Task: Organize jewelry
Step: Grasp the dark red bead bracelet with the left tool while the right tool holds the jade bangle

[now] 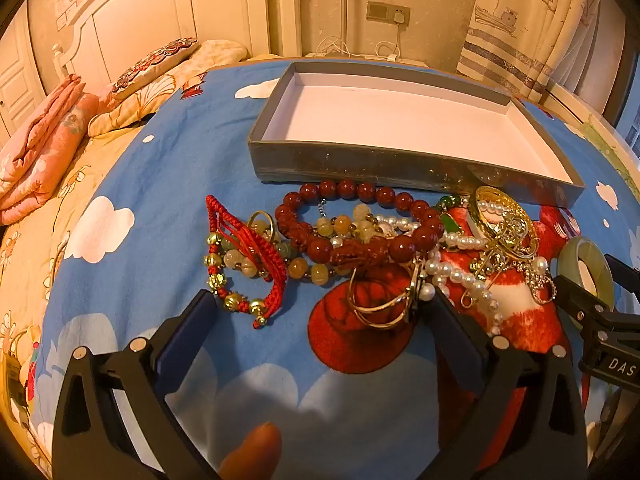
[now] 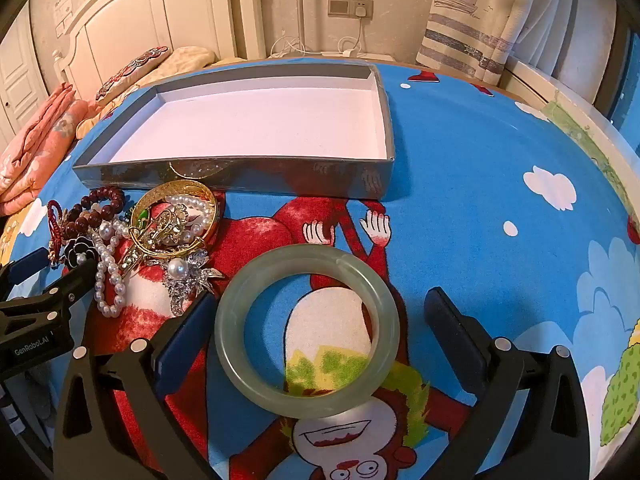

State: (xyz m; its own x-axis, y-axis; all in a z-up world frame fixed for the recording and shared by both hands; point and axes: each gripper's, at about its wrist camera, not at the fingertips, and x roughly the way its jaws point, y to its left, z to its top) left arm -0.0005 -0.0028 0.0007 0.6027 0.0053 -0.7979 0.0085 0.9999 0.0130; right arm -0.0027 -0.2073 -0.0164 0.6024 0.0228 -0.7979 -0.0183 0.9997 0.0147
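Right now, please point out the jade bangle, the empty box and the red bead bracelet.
jade bangle [image 2: 308, 400]: right wrist view, near side of the ring.
empty box [image 2: 240, 176]: right wrist view, front wall.
red bead bracelet [image 1: 346, 189]: left wrist view, a far-side bead.

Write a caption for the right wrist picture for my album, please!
Open right gripper around a pale green bangle on the cartoon bedspread, empty grey box behind.

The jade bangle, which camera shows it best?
The right wrist view: the whole jade bangle lies flat on the cartoon bedsheet, in the centre of the frame between the open tongs. The left wrist view catches only part of it at the right edge, behind the other tool.
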